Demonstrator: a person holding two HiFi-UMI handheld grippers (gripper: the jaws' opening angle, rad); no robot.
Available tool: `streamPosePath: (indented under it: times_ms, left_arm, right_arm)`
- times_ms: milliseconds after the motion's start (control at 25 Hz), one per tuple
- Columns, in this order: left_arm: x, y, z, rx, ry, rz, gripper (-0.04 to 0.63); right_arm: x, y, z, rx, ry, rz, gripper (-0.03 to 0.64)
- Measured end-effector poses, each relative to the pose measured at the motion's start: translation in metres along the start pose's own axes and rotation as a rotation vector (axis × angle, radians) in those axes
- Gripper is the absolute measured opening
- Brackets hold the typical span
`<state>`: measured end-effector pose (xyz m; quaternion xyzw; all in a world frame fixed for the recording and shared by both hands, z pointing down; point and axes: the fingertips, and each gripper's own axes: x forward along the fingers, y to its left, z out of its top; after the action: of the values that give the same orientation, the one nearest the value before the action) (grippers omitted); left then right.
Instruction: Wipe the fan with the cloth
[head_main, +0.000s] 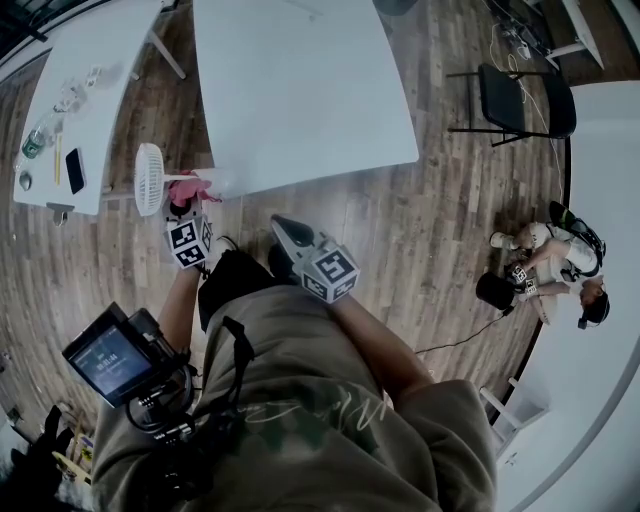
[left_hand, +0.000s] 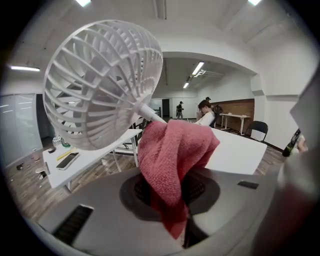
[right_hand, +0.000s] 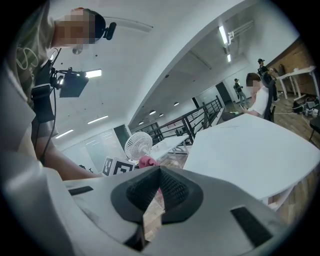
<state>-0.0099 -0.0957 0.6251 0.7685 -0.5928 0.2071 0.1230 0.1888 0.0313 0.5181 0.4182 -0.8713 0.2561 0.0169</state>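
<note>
Where the large white counter (head_main: 300, 90) comes to its near left corner, a small white fan (head_main: 150, 178) shows its caged round head just past the edge, above the wooden floor (head_main: 420, 220). A slim white stem (left_hand: 150, 112) runs back from the head towards that corner. A pink-red cloth (left_hand: 175, 150) is bunched over the stem and touches it; the fan's base lies behind the cloth and cannot be made out. Left tool (left_hand: 169, 192): held just off the same corner, on the person's side of the counter. Its jaws are closed on the lower folds of the cloth, with only the fabric's thickness between the dark pads, which press it from both sides. A tail of cloth hangs down between the jaws, and the rest rises from them to the stem. Right tool (right_hand: 159, 170): held over the floor off the counter's near edge, to the right of that corner and clear of the counter. Its jaws are brought fully together, the ribbed pads meet, and nothing is gripped. It points towards the corner, so the fan, the cloth and the left tool's marker cube (right_hand: 120, 166) all show ahead of it. A second, smaller counter (head_main: 90, 70) stands to the left of the large one and carries a dark phone (head_main: 75, 170) among other small items. A black chair (head_main: 525, 100) stands off the large counter's right side. Well to the right of the large counter, a person (head_main: 555, 265) sits on the floor.
</note>
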Motion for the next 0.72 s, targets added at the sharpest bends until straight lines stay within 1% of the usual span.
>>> streamPosePath:
  times_ms: [200, 280, 520, 720]
  left_arm:
    - [0.004, -0.003, -0.009, 0.029, 0.024, -0.028, 0.08]
    - [0.005, -0.004, -0.012, 0.031, 0.022, -0.033, 0.08]
    - [0.002, -0.009, -0.013, 0.008, 0.008, -0.038, 0.075]
    - [0.002, -0.01, -0.016, -0.027, -0.005, -0.043, 0.074]
  right_arm:
    - [-0.001, 0.001, -0.003, 0.002, 0.009, -0.006, 0.0]
    - [-0.001, 0.0, -0.005, 0.007, 0.011, -0.011, 0.0]
    - [-0.004, 0.001, -0.011, 0.014, 0.032, -0.018, 0.0]
    - [-0.007, 0.0, -0.016, 0.022, 0.049, -0.027, 0.0]
